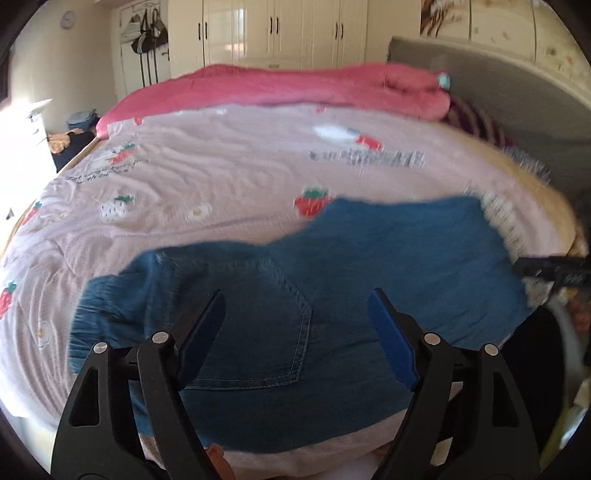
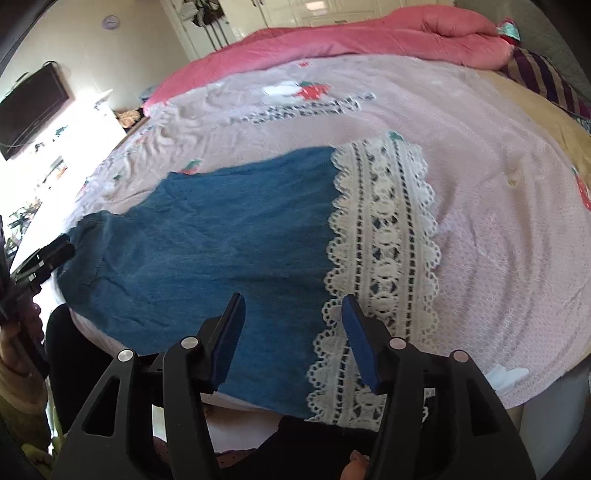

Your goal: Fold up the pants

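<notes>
White wardrobes (image 1: 273, 29) line the far wall of a bedroom, and a bed (image 1: 240, 155) with a pale pink strawberry-print cover fills both views, a pink quilt (image 1: 295, 88) heaped along its far edge. Pants (image 1: 332, 266) of blue denim lie flat along the near edge of the bed, waistband (image 1: 96, 314) toward one end and a wide white lace cuff (image 2: 384, 258) at the other, with a stitched back pocket (image 1: 266, 317) facing up. Both grippers hang above the cloth with nothing in them — the left gripper (image 1: 295, 314) stands wide open over the pocket, its blue fingers (image 1: 391, 343) clear of the denim, and the right gripper (image 2: 291, 317) is about half open over the seam where denim meets lace. Judging by the look, the denim is soft, limp and light, so it will sag and drape from any pinch rather than hold its shape; the open-work lace seems likely to snag or stretch. Better holds would be the gathered waistband at one end and the denim just inside the lace at the other — pinching both layers at the near edge.
</notes>
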Demonstrator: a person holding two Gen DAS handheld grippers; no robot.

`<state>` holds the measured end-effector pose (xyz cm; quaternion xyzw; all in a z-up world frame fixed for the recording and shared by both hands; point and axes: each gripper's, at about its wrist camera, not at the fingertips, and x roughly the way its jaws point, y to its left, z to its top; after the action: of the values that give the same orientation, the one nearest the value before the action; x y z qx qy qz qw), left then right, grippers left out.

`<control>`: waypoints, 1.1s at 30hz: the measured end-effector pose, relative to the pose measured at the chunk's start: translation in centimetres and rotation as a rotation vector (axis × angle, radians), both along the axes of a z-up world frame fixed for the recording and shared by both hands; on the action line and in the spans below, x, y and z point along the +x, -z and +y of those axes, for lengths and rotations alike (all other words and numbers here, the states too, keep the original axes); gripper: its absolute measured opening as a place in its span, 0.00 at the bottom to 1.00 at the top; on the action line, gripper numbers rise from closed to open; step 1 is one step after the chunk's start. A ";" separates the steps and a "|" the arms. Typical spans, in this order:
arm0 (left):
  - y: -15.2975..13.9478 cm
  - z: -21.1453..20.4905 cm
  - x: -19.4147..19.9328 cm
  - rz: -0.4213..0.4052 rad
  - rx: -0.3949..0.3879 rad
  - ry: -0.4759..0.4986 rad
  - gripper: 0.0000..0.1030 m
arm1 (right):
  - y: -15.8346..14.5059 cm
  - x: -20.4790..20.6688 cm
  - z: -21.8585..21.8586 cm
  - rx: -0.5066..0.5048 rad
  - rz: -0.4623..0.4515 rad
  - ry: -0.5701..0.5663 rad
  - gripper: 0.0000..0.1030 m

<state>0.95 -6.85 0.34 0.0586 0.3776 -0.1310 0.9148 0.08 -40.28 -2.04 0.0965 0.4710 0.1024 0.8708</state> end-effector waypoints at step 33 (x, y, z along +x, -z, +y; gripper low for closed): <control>-1.9 -13.6 -1.5 -0.014 -0.026 0.270 0.91 | -2.7 6.5 -6.0 0.062 -0.038 -0.041 0.81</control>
<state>-0.50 -20.46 2.19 0.0978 0.3583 -0.2573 0.8921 6.60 -46.24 0.69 0.1119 0.4527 0.1368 0.8740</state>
